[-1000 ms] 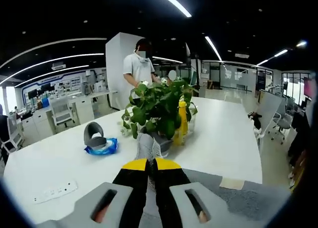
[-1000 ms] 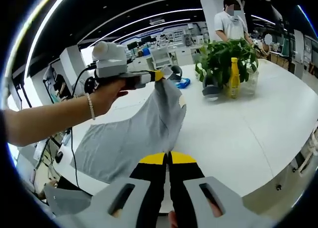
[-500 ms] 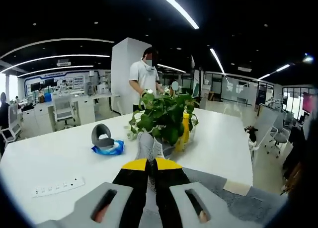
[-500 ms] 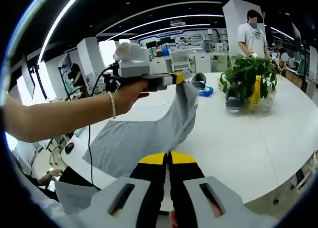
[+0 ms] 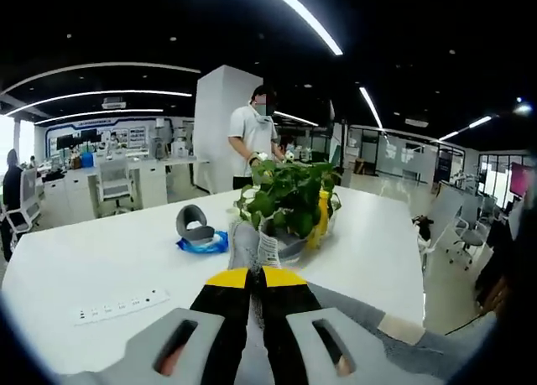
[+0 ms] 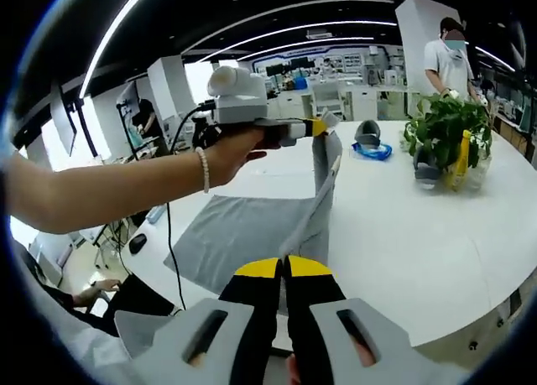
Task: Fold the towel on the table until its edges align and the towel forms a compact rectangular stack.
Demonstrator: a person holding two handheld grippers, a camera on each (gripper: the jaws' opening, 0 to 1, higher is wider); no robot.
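Your right gripper (image 6: 281,272) is clamped on the near edge of the soft grey cloth towel (image 6: 243,230); beyond it, your left gripper (image 6: 321,127) pinches a lifted corner. The towel half-drapes the white table (image 6: 403,226), short of the leafy green potted plant (image 6: 445,133). You look mid-fold: lay both edges down aligned.

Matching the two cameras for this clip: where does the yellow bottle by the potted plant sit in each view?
Left gripper view: yellow bottle just right of centre, at the right side of the potted plant, above the shut left gripper.
Right gripper view: the bottle is far right, against the plant.
Shared landmark: the grey tape dispenser on its blue pad, left of the plant in both views.
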